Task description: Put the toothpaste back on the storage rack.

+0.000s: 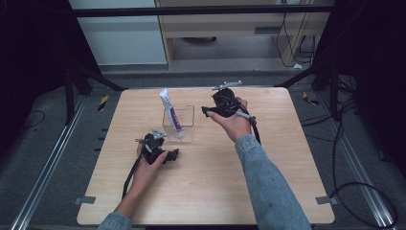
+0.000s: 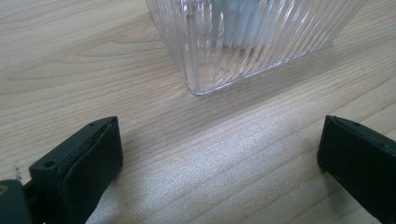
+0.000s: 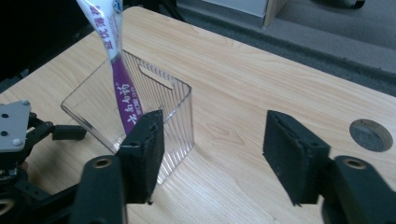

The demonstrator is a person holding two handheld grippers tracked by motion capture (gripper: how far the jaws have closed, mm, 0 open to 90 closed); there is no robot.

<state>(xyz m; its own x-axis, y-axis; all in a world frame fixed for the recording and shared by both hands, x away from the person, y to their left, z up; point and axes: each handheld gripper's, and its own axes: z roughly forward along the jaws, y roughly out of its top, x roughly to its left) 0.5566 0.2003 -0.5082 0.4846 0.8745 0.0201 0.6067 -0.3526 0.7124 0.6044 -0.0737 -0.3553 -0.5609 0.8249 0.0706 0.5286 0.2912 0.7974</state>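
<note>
Hand-held gripper, right [image 1: 207,111]: high view, I log it beside the clear ribbed box [image 1: 184,125] on the surface [image 1: 215,177]; toothpaste tube [image 1: 171,114] leans inside. Left hand-held gripper [image 2: 219,154]: own view, jaws apart, empty, near box corner. Right gripper view: jaws apart, nothing between.

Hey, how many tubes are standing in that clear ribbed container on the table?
1. A white and purple tube leans inside the clear ribbed container near the table's middle; the ribbed walls could hide something small.
</note>
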